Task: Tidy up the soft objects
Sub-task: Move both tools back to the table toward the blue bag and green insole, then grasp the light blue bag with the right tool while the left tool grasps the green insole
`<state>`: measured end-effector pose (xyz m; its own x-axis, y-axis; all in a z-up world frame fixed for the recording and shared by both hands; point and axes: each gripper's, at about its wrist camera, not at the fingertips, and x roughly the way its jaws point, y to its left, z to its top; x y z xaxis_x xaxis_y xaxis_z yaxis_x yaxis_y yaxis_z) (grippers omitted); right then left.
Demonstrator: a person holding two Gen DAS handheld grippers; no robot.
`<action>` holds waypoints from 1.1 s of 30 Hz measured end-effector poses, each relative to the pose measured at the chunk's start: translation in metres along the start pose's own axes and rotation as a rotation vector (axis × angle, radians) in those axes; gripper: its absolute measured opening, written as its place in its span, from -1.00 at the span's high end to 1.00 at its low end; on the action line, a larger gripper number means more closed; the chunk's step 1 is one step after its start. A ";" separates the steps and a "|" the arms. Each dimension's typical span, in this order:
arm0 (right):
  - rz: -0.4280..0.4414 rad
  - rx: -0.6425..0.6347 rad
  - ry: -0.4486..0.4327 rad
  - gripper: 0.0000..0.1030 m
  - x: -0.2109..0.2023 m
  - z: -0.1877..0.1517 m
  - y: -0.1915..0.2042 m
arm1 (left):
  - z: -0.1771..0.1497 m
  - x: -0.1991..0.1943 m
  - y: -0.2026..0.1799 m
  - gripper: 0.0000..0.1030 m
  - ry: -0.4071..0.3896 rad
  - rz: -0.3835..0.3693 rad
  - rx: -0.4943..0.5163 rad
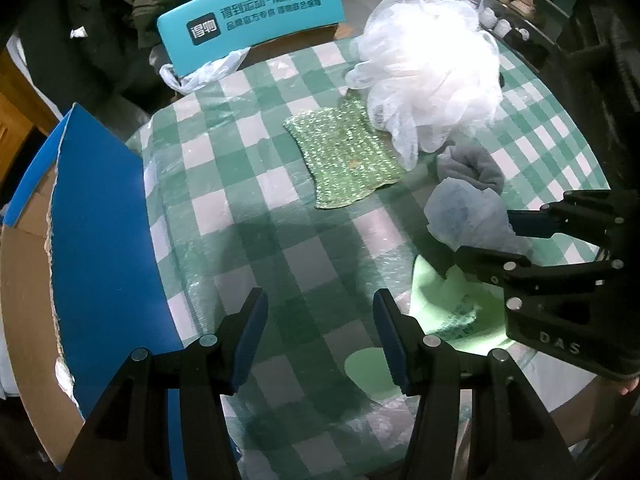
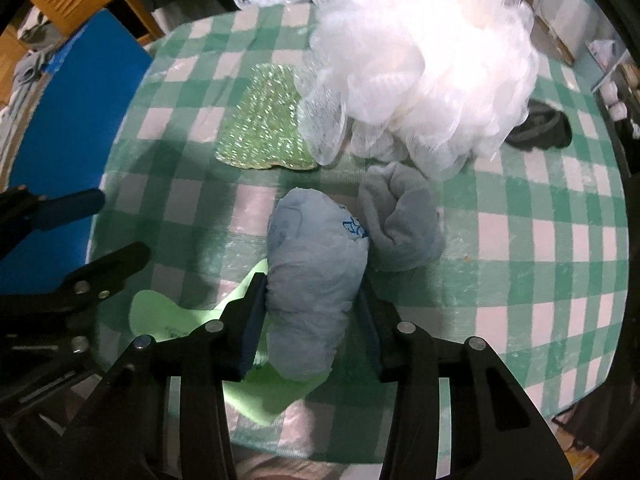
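My right jaws (image 2: 310, 312) clench a crumpled pale-blue plastic bag (image 2: 316, 280).
My left jaws (image 1: 320, 336) hang released over the green-checked counter (image 1: 248, 208) near its left edge; beyond the bag lie a grey rolled sock (image 2: 404, 224) and a white mesh bath pouf (image 2: 420, 60).

On the table (image 2: 540, 240), the rolled bundle (image 2: 316, 280) lies before the sock (image 2: 404, 224), mesh puff (image 2: 420, 64) behind.
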<state>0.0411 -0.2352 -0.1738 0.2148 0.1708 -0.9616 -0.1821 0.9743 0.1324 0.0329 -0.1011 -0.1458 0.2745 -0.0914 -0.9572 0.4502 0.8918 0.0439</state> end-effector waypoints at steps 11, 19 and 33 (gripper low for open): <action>-0.019 0.027 -0.028 0.18 -0.027 -0.019 -0.020 | -0.006 -0.014 -0.027 -0.40 -0.029 -0.071 0.069; -0.034 0.073 -0.042 0.18 -0.038 -0.035 -0.038 | -0.013 -0.020 -0.052 -0.50 -0.028 -0.143 0.102; -0.038 0.123 -0.019 0.18 -0.038 -0.053 -0.063 | -0.023 0.000 -0.091 -0.55 0.043 -0.164 0.155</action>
<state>-0.0068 -0.3113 -0.1586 0.2374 0.1351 -0.9620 -0.0549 0.9906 0.1256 -0.0277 -0.1718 -0.1560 0.1518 -0.2074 -0.9664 0.6122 0.7873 -0.0728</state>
